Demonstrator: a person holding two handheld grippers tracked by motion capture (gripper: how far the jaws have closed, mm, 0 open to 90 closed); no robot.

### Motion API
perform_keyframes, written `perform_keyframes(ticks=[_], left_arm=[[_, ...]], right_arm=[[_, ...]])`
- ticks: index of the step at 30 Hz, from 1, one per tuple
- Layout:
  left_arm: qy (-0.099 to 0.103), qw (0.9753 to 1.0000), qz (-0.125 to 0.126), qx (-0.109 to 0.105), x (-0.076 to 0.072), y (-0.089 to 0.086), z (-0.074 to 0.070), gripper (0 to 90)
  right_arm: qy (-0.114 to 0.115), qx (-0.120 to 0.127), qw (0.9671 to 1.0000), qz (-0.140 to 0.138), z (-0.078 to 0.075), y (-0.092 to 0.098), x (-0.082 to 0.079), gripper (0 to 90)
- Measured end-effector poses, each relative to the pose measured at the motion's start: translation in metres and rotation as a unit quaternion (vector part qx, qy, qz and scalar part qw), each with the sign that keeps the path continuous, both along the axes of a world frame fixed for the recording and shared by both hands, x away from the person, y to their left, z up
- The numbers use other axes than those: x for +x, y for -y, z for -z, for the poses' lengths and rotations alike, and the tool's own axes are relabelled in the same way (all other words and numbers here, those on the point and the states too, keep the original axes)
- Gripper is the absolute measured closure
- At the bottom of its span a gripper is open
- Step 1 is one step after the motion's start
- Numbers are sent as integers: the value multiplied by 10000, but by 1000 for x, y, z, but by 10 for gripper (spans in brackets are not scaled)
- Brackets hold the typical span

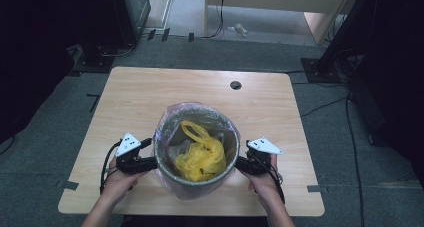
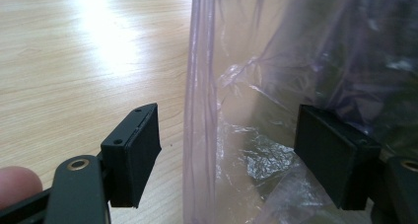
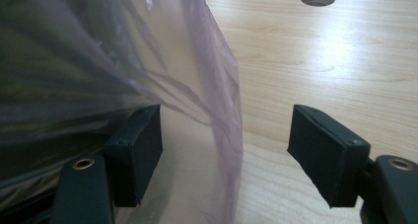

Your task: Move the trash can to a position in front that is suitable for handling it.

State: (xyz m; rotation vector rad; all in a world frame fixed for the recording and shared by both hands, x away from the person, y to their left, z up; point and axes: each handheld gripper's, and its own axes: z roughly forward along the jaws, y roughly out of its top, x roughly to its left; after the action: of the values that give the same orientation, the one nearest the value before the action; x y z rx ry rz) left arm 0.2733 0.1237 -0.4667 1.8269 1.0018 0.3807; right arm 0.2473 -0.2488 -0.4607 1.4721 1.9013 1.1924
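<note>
Hand-held grippers point(image 1: 151, 163) flanking lined bin point(image 1: 196, 179)

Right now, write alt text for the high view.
A person's hands hold the left tool and right tool against opposite sides of a bin lined with a clear plastic bag, a yellow bag inside, on a wooden table.

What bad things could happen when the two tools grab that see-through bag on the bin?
1. The thin bag liner hangs loose between the open jaws of the left tool; a pinch and pull might tear it.
2. The right tool has just a fold of film between its jaws, so it may slip out.
3. The bin stands near the table's front edge; uneven tugging could tip it and spill the yellow bag.
</note>
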Motion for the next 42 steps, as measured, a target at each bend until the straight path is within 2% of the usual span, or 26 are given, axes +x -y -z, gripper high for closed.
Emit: perform_keyframes(ticks=[3, 6, 12, 19, 21, 26, 32, 36, 38, 41, 42], left_arm=[[-53, 9999, -110, -44, 1, 2, 4, 260], [-66, 9998, -180, -101, 2, 4, 5, 264], [-110, 9992, -341, -180, 6, 6, 6, 277], [-147, 9994, -300, -28, 6, 4, 10, 258], [-116, 9994, -316, 20, 4, -1, 11, 258], [-205, 9988, -422, 122, -4, -21, 19, 258], [-165, 9988, -463, 91, -6, -33, 18, 259], [-172, 9991, -386, 36, -7, -34, 18, 258], [-233, 9995, -226, 63, -7, -29, 20, 258], [-270, 9995, -136, 54, -8, -24, 20, 261], [-211, 9998, 14, 52, -10, -18, 18, 360]], right_arm=[[10, 133, 9999, 53, 2, 0, 2, 302], [59, 128, 9999, 69, 3, 0, 3, 310], [72, 270, 9994, 209, 5, 0, 10, 329], [130, 238, 9994, 205, 2, 4, 11, 273], [164, 228, 9994, 222, 0, 6, 10, 272], [175, 148, 9991, 366, 1, 21, 2, 272], [122, 127, 9990, 408, 4, 29, -2, 272], [124, 156, 9985, 504, 3, 33, -1, 273], [127, 169, 9985, 513, 2, 33, 0, 274], [154, 166, 9985, 495, 2, 31, 0, 277], [173, 169, 9986, 476, 2, 28, 0, 281]])
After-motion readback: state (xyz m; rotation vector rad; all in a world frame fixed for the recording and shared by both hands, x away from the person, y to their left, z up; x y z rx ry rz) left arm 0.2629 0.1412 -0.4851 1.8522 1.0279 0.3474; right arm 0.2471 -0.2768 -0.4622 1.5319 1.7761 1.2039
